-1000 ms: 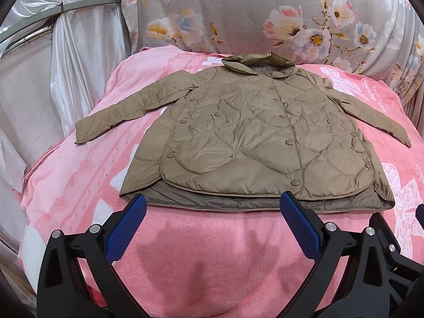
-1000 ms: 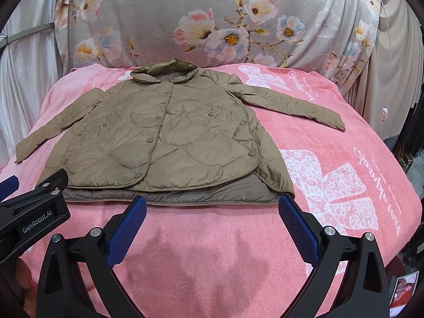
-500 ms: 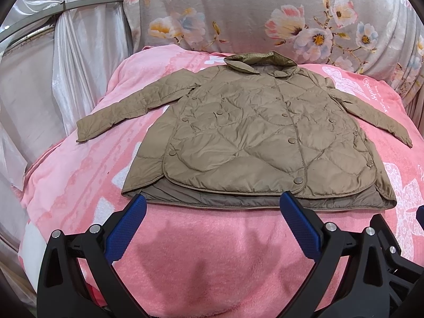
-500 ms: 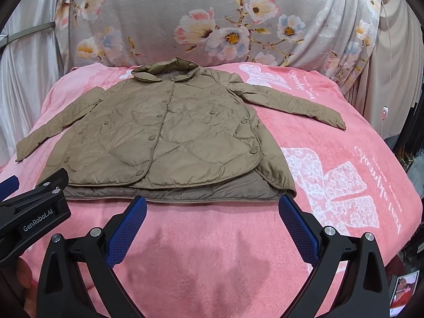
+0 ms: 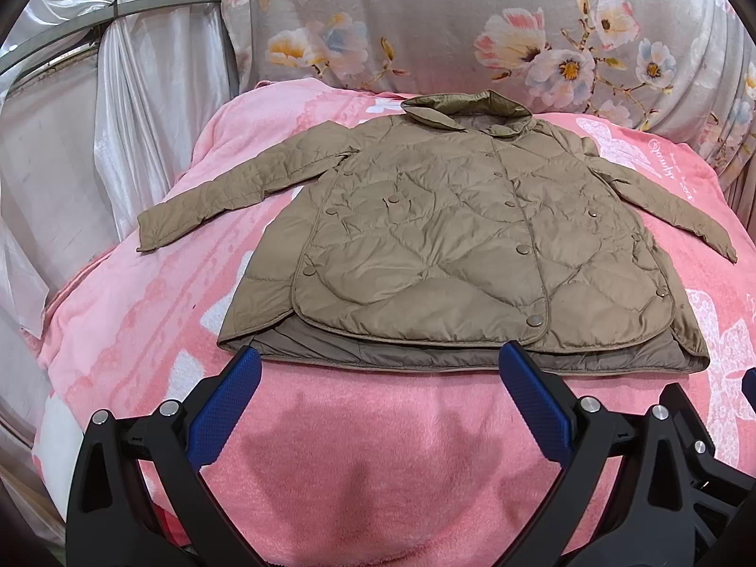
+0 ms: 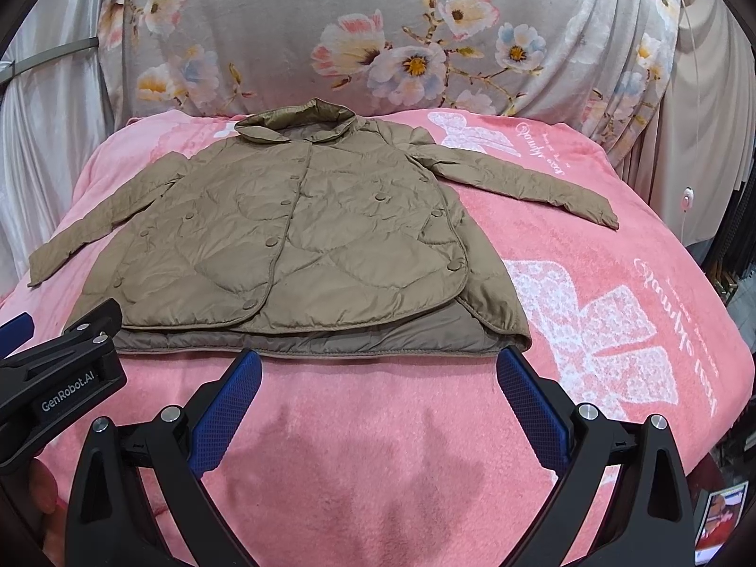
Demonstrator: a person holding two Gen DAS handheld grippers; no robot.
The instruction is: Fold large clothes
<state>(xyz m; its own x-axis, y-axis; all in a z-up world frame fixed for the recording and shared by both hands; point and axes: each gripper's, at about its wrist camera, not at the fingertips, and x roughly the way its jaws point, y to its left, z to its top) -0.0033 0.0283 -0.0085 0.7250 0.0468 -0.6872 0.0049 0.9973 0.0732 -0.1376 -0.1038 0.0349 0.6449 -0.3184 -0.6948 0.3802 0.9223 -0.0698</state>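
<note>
Lying flat and front-up on the pink blanket [image 5: 141,330] is a tan quilted jacket [image 5: 472,245], snapped closed, collar [image 5: 468,111] toward the floral backdrop [image 5: 472,23], hem toward the cameras.

Left to right, left wrist view: pale curtain [image 5: 71,141] at far left; the jacket's one sleeve [image 5: 236,193] stretched outward and down across the blanket; jacket body centred; the other sleeve [image 5: 671,212] angled out toward the right edge. A darker lining layer [image 5: 425,354] shows below the front hem.

Left gripper [image 5: 378,368]: jaws spread wide, nothing between them, blue fingertips [image 5: 236,378] just short of the hem, above bare blanket.

Right wrist view: left gripper's black body at lower left edge, marked "GenRobot.AI"; jacket [image 6: 293,245] left of centre; white printed pattern [image 6: 605,330] on blanket to the right.

Right gripper [image 6: 378,368]: jaws likewise released and wide, empty, blue fingertips [image 6: 515,373] near the hem's right half, not touching cloth.
</note>
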